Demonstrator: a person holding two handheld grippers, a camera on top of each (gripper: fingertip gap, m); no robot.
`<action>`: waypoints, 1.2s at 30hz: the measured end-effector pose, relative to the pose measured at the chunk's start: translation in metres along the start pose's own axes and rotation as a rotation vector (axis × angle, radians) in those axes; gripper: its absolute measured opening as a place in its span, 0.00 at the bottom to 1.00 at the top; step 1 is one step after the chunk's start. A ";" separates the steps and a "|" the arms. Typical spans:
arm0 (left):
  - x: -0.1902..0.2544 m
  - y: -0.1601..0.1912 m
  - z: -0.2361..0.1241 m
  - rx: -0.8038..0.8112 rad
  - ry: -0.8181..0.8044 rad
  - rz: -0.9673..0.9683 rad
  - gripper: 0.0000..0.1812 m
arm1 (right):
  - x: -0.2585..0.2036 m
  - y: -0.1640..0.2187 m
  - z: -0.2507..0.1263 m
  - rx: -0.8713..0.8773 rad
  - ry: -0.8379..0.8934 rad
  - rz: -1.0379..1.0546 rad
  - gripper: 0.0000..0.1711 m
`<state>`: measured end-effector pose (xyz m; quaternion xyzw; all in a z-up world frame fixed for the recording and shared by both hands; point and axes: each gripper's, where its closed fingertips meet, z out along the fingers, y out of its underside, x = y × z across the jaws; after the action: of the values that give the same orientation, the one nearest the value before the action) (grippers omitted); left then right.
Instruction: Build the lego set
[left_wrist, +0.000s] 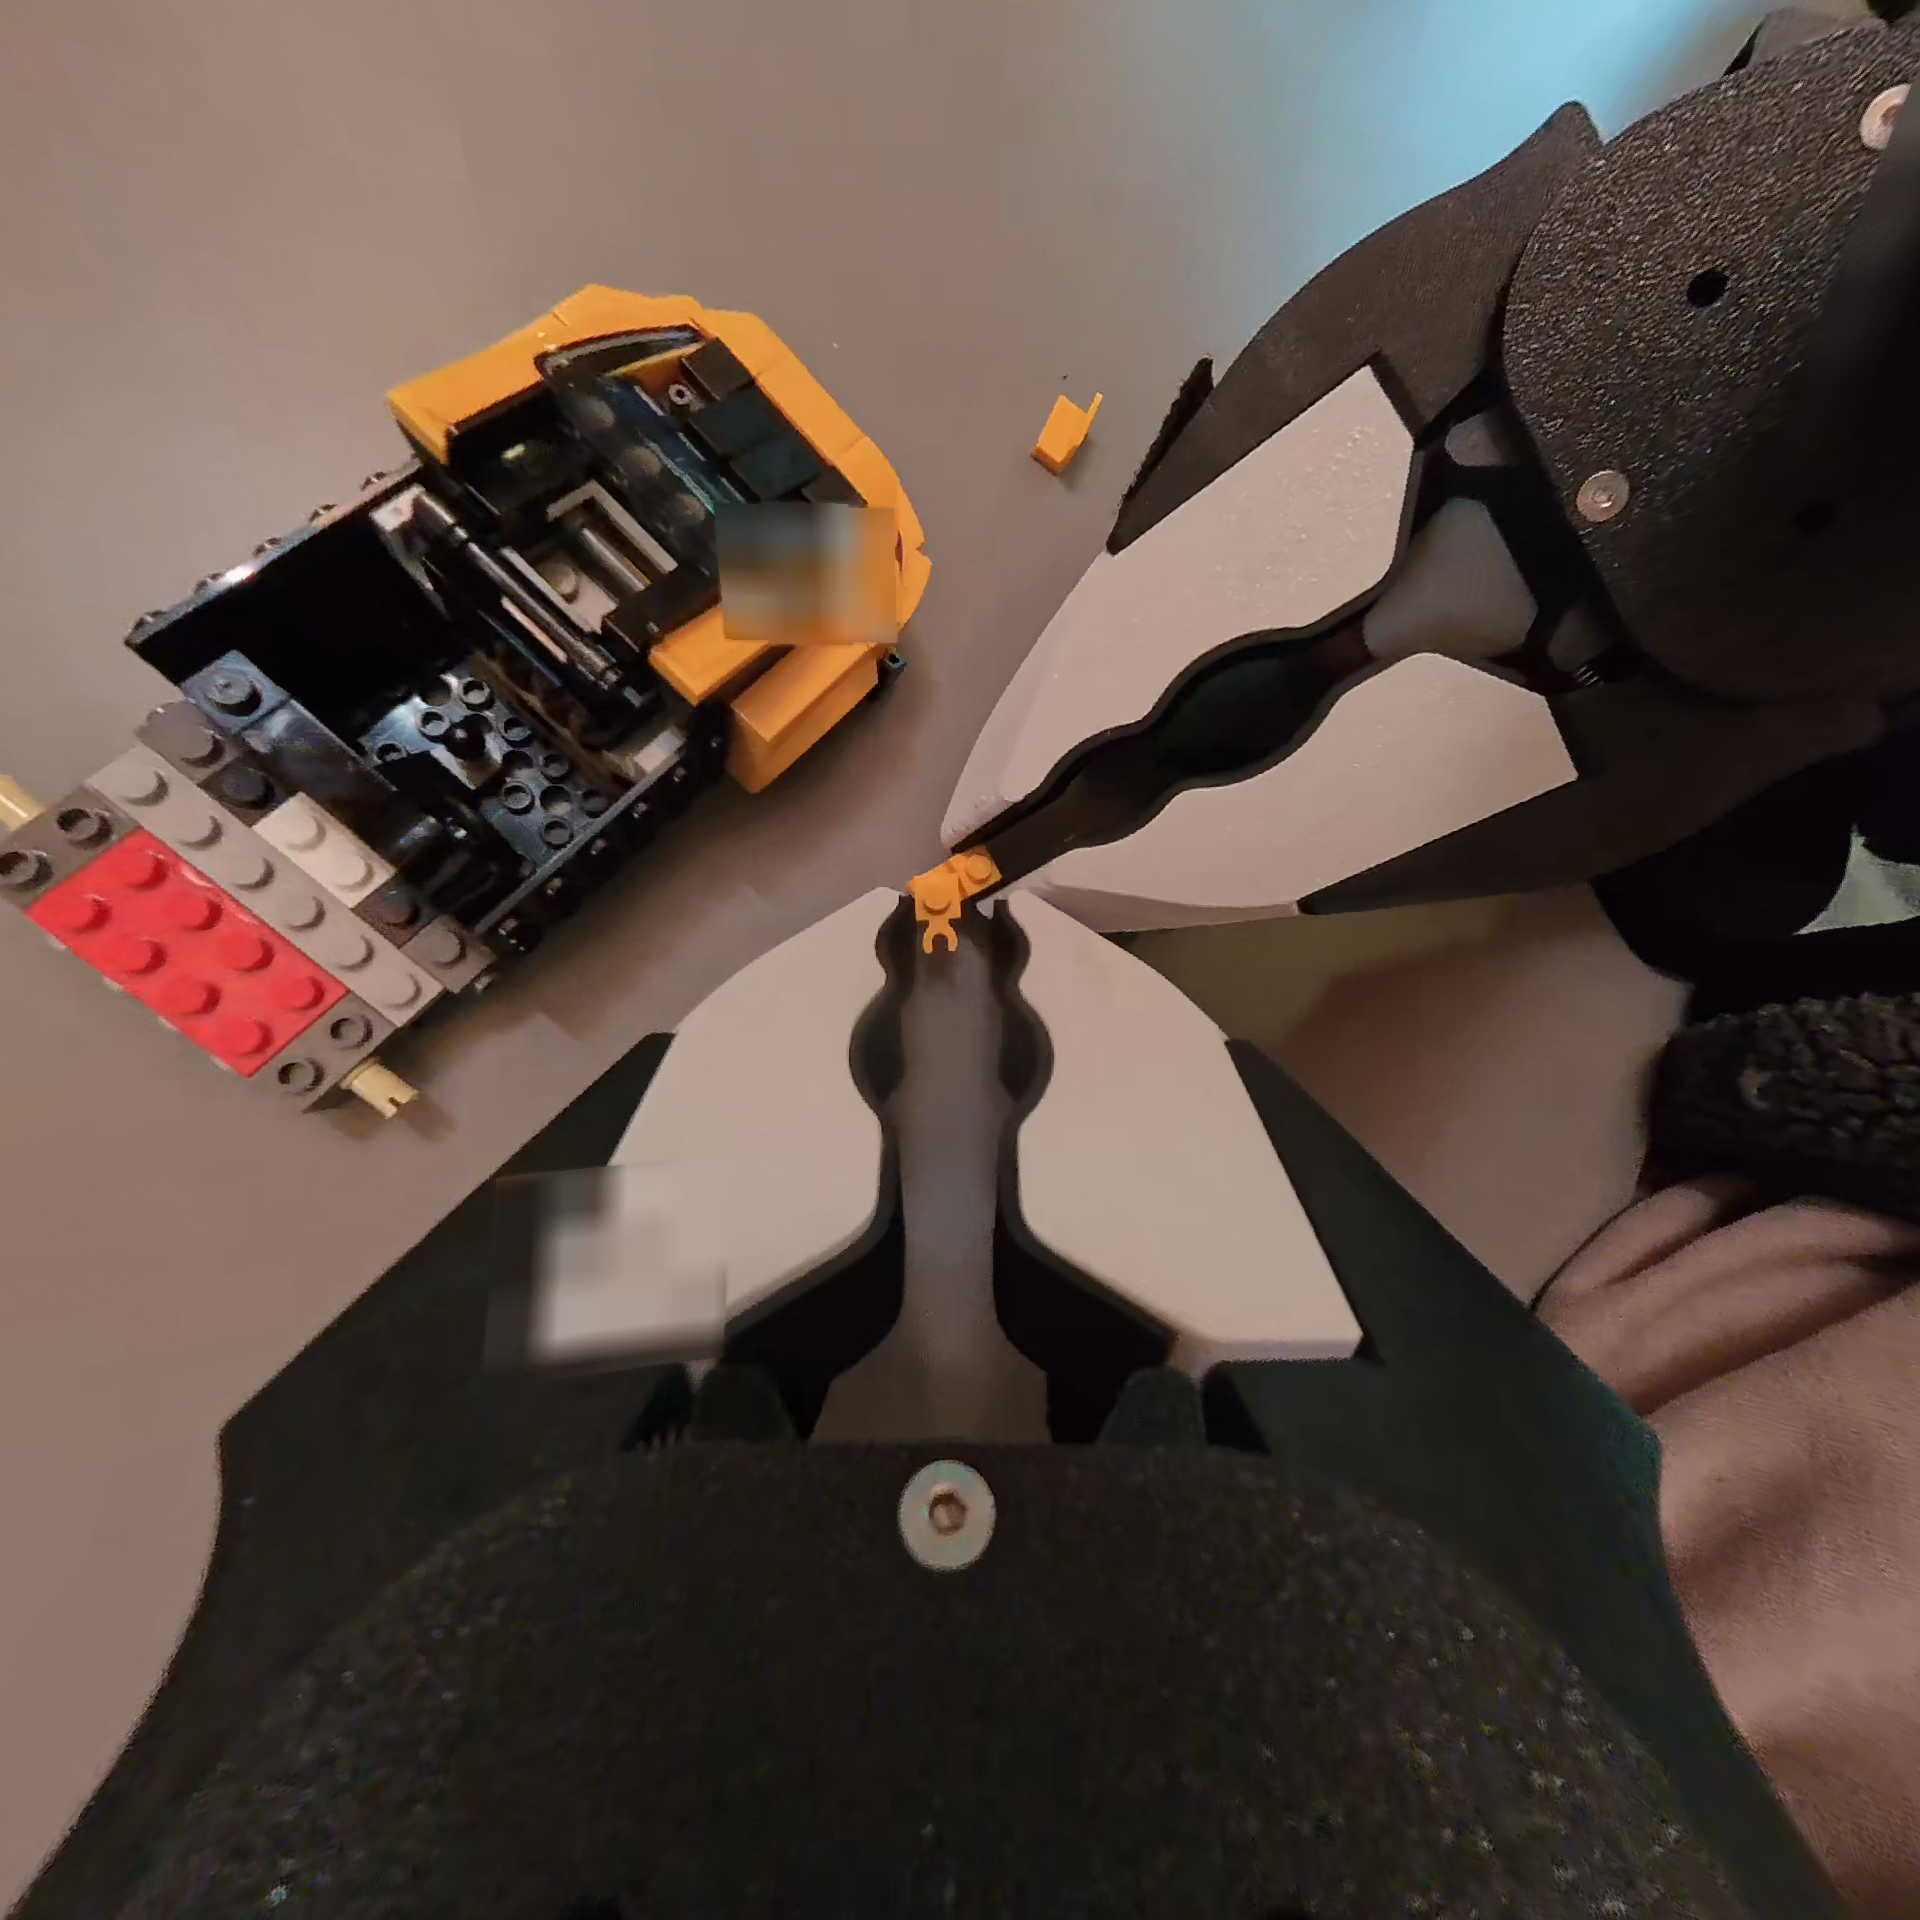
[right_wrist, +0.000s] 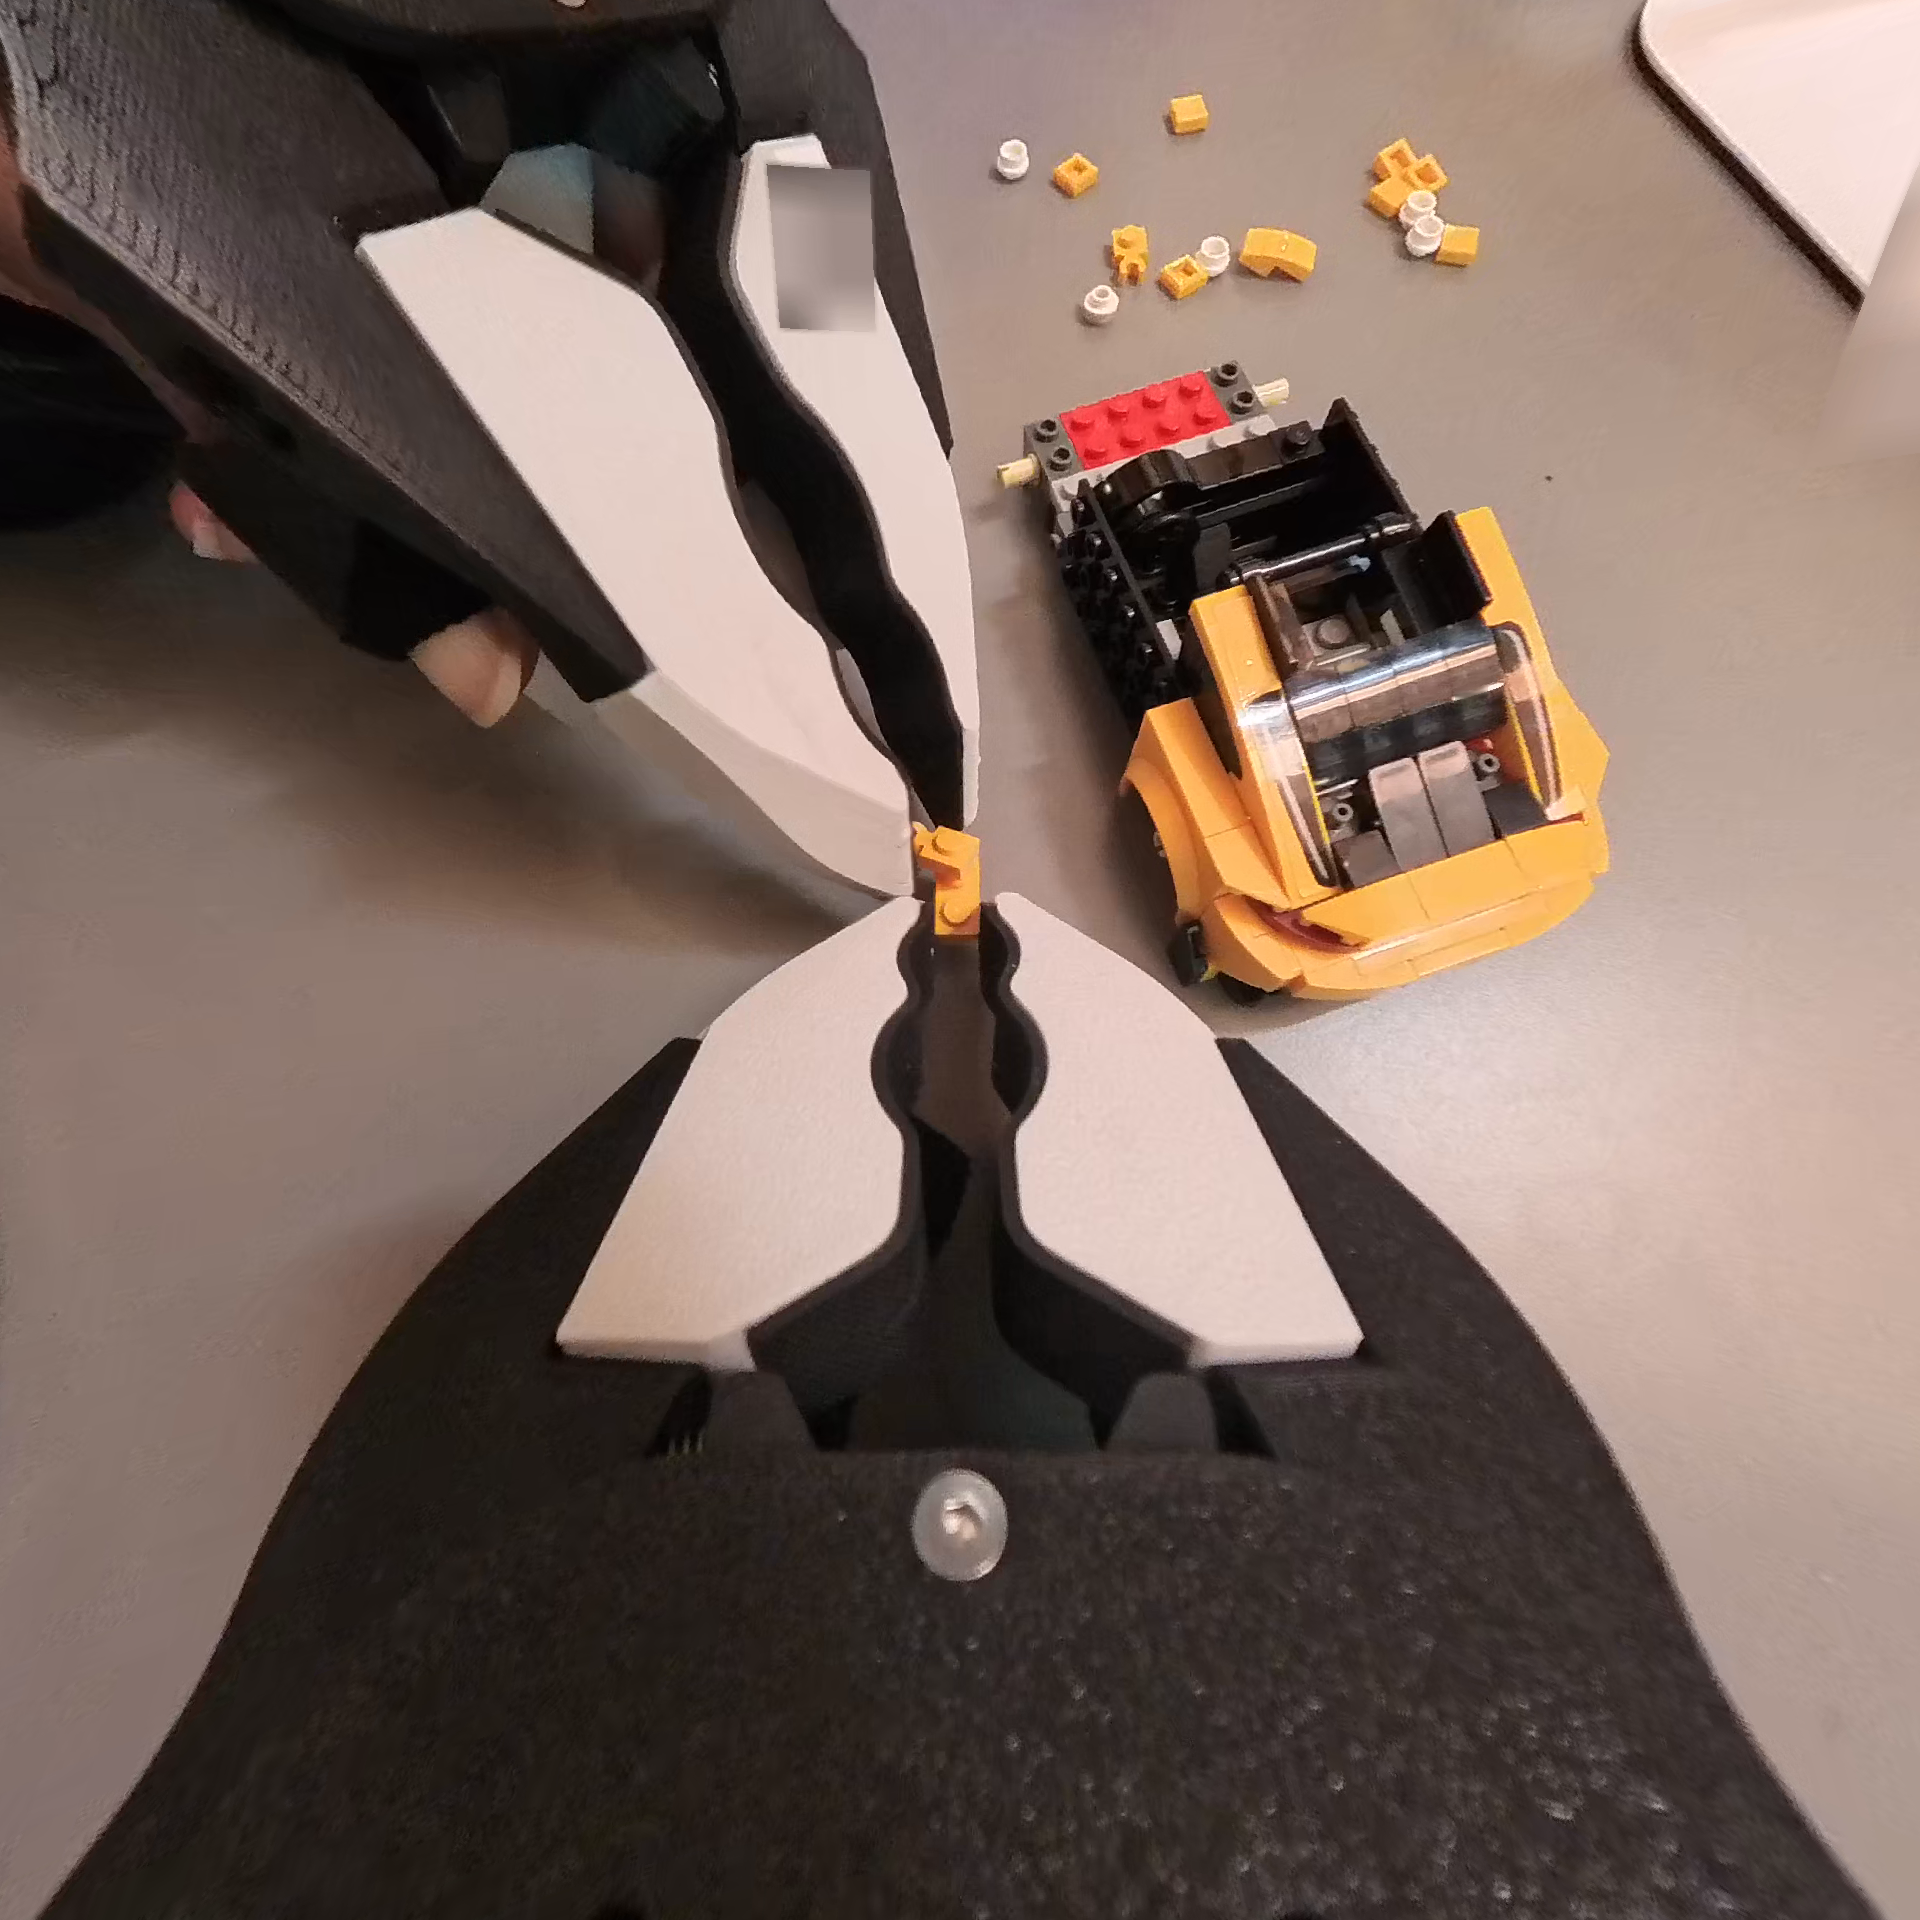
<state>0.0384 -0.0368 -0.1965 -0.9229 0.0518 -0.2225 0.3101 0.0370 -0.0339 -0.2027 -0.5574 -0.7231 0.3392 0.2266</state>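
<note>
Both tongs meet tip-to-tip at frame centre above the table: left tongs (left_wrist: 943, 914) clamped on a small orange clip piece (left_wrist: 940, 920), right tongs (right_wrist: 951, 914) clamped on an orange plate (right_wrist: 956, 914), w/ the car (right_wrist: 1351, 727) to mid-right.

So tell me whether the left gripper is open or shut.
Shut on the small orange piece: the left gripper has its fingers pinched on the piece's clip end, while the right gripper holds the other end.
</note>
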 end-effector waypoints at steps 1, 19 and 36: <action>0.001 0.000 0.000 0.004 0.013 -0.010 0.07 | 0.000 0.000 0.000 0.002 -0.002 0.004 0.05; 0.012 -0.001 -0.005 0.031 0.121 -0.079 0.15 | -0.002 -0.003 -0.002 0.040 -0.050 0.017 0.05; 0.021 -0.008 -0.014 0.062 0.117 -0.029 0.21 | -0.001 -0.010 -0.006 0.094 -0.077 0.044 0.05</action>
<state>0.0508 -0.0433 -0.1739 -0.8990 0.0497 -0.2819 0.3315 0.0355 -0.0350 -0.1913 -0.5484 -0.7022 0.3988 0.2173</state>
